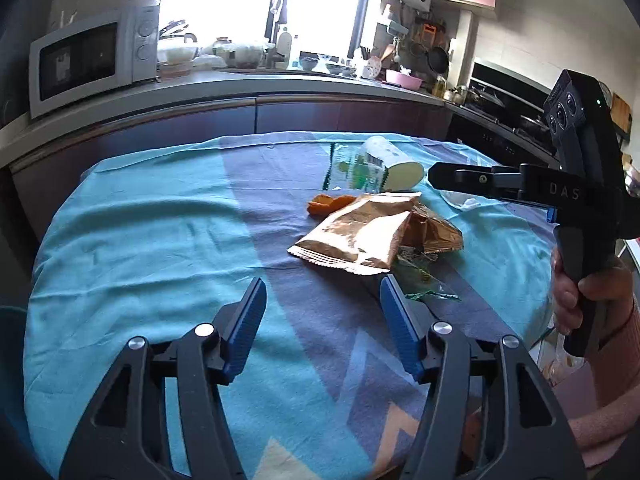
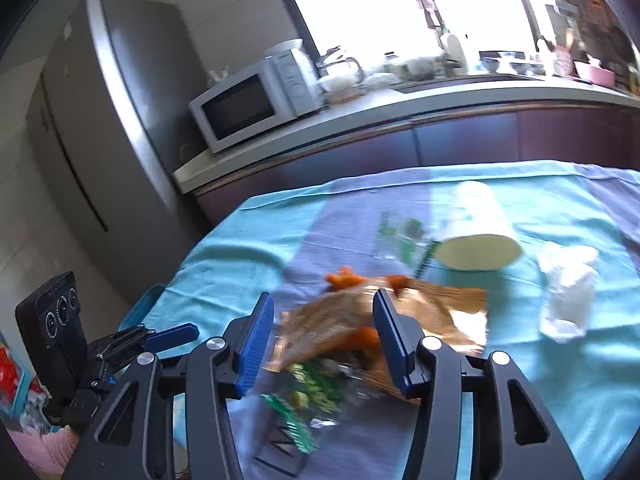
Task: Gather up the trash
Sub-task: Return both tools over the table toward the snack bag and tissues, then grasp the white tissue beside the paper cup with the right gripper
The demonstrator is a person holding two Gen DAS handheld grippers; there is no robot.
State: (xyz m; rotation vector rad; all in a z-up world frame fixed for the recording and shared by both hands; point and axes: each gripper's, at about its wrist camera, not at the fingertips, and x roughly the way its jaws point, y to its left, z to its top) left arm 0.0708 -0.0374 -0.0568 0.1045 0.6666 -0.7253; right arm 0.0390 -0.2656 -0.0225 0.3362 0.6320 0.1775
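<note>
Left claw [image 1: 324, 290] open, "DAS" on right claw [image 1: 436, 176]

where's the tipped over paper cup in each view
Left wrist: the paper cup lies on its side right of centre, upper middle, just behind the gold snack bag.
Right wrist: the cup lies right of centre, mouth toward the camera, beyond the bag.
Shared landmark: the microwave on the counter.

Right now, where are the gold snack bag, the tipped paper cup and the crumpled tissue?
gold snack bag [image 1: 360, 236]: left wrist view, middle of its flat gold face.
paper cup [image 2: 478, 254]: right wrist view, inside its open mouth.
crumpled tissue [image 2: 566, 292]: right wrist view, middle of the wad.
</note>
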